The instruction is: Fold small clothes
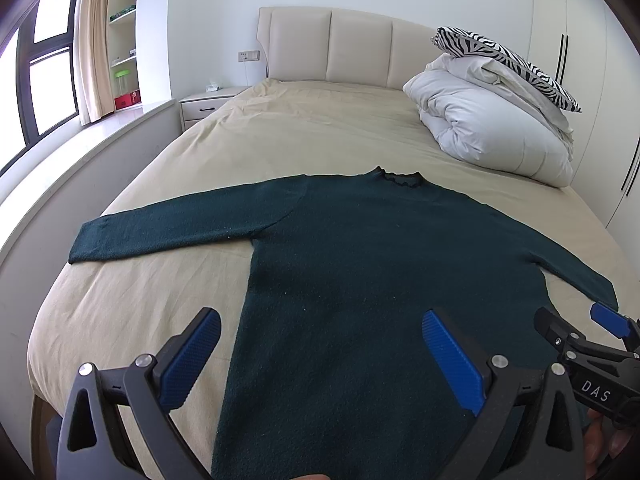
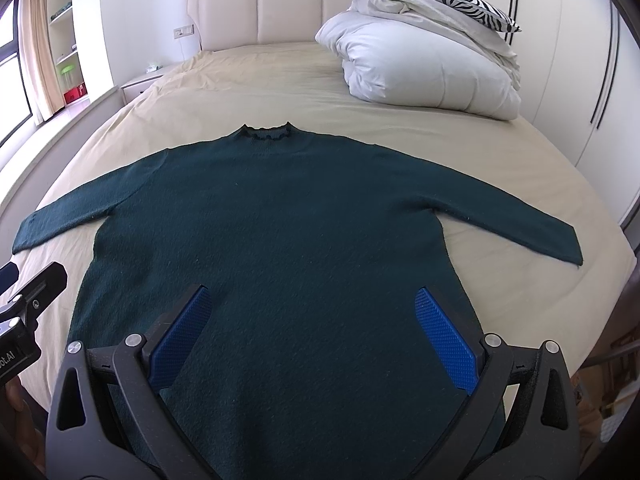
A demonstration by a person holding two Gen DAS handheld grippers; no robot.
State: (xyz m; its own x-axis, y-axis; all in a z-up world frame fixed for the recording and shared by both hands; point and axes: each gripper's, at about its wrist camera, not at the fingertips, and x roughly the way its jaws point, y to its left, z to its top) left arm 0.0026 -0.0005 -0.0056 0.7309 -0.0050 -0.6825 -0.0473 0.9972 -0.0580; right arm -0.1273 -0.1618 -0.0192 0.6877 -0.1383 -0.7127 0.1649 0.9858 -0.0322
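The sweater (image 2: 280,220) lies flat on the bed (image 2: 240,88), sleeves out and collar toward the headboard, ready for folding. Left gripper (image 1: 320,360) and right gripper (image 2: 312,332) hover over its hem, jaws spread and holding nothing, likely poised to grab

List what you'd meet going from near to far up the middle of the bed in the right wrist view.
Right gripper with its jaws open → dark green sweater spread flat → its collar → bare beige sheet → padded headboard.
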